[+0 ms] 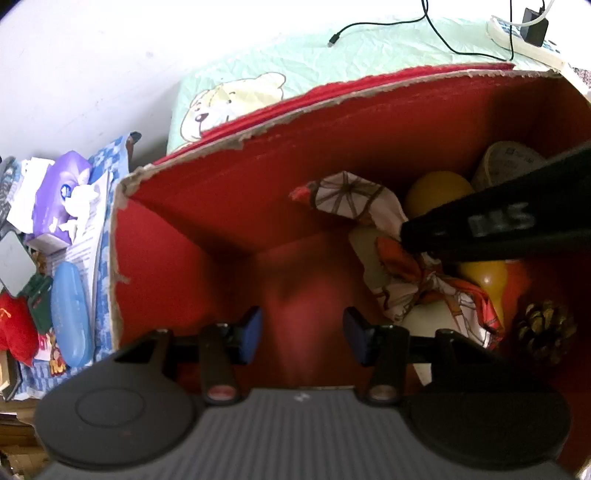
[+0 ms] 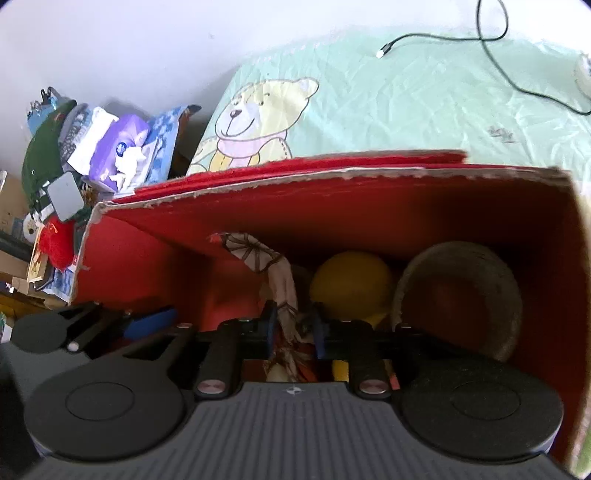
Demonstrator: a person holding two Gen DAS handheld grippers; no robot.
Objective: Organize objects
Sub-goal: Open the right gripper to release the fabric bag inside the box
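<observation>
A red cardboard box (image 1: 229, 206) with torn edges stands on a bed; it also shows in the right wrist view (image 2: 332, 199). Inside lie a patterned white-and-orange cloth (image 1: 369, 206), a yellow ball (image 1: 437, 192), a pine cone (image 1: 545, 328) and a round tub (image 1: 506, 162). My left gripper (image 1: 303, 334) is open and empty over the box's bare red floor. My right gripper (image 2: 293, 328) is shut on the cloth (image 2: 284, 291) inside the box, with the yellow ball (image 2: 351, 284) and a round bowl-like tub (image 2: 458, 291) just beyond. Its black body (image 1: 509, 221) crosses the left wrist view.
The bed has a mint sheet with a bear print (image 2: 406, 103), a black cable (image 2: 443, 37) and a power strip (image 1: 524, 33). Left of the box is clutter: a purple tissue pack (image 1: 59, 195), a blue case (image 1: 70, 314), a red pouch (image 1: 14, 325).
</observation>
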